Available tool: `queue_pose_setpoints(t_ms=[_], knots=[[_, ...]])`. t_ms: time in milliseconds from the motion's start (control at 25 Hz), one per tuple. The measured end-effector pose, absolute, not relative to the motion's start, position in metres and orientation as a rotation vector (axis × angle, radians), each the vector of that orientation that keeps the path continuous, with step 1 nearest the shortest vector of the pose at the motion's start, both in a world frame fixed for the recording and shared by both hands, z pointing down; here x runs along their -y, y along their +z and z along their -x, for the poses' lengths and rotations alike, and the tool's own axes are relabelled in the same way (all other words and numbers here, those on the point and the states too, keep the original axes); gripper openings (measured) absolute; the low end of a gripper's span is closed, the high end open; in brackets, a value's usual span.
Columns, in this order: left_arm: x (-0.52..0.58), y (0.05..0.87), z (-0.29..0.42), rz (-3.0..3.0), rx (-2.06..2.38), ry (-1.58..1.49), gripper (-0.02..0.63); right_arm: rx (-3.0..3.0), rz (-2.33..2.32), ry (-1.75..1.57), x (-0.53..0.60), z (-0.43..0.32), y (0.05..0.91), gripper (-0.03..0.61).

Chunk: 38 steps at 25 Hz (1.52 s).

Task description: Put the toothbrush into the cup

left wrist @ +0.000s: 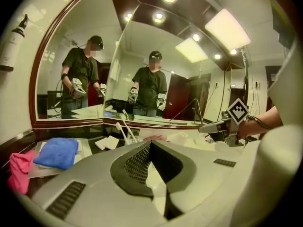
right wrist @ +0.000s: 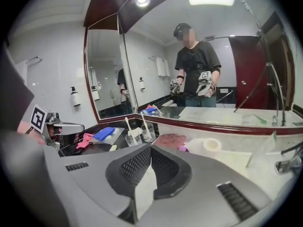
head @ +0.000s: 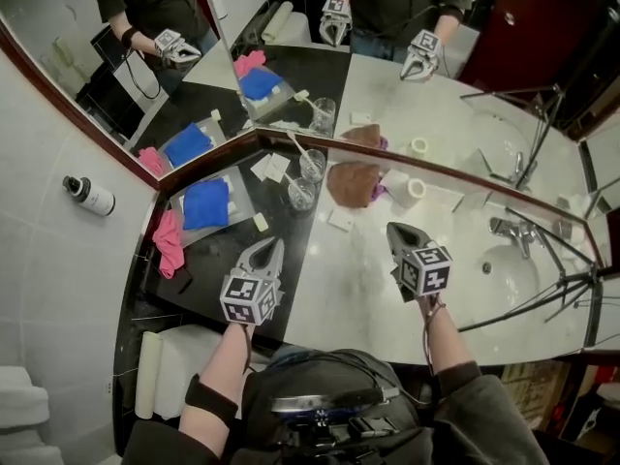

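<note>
The left claw is held above the dark end of the bench with its jaws pressed together and nothing between them. The right claw is held over the pale part of the bench, likewise closed and empty; the two are well apart. Near the corner where the mirror panels meet, two glass cups are stood just beside each other. A toothbrush is seen leaning in the front cup, and a second toothbrush is leaning in the rear cup, heads upward. A blue cloth is laid on a tray to the left of the cups, with a pink cloth at the tray's near edge. A brown cloth is bunched to the right of the cups, and a white roll is set beyond it. The sink is found at the far right.
</note>
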<state>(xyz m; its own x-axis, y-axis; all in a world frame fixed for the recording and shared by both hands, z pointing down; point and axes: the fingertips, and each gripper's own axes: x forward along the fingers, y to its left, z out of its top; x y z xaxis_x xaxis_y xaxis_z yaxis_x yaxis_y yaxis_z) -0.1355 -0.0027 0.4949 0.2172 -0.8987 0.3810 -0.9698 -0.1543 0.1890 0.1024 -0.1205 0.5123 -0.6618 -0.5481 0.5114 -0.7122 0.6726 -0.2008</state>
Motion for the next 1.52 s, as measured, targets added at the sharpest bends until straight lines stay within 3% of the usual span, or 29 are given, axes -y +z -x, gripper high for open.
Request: queue_pose_setpoints(t_ms=[760,1400,1520], knots=[[0.001,0.502,0.09,-2.139,1.652,0.295,0.002,2.347,-1.34,0.647,0.104,-0.23,0.531,0.017],[0.005,0.499,0.078,-2.113,1.715,0.259,0.003,2.366,-1.311,0.685,0.091,-0.251,0.538,0.02],[0.008,0.503,0.082,-2.069,1.724,0.244,0.027,2.377,-1.289,0.695,0.089,-0.25,0.539,0.021]])
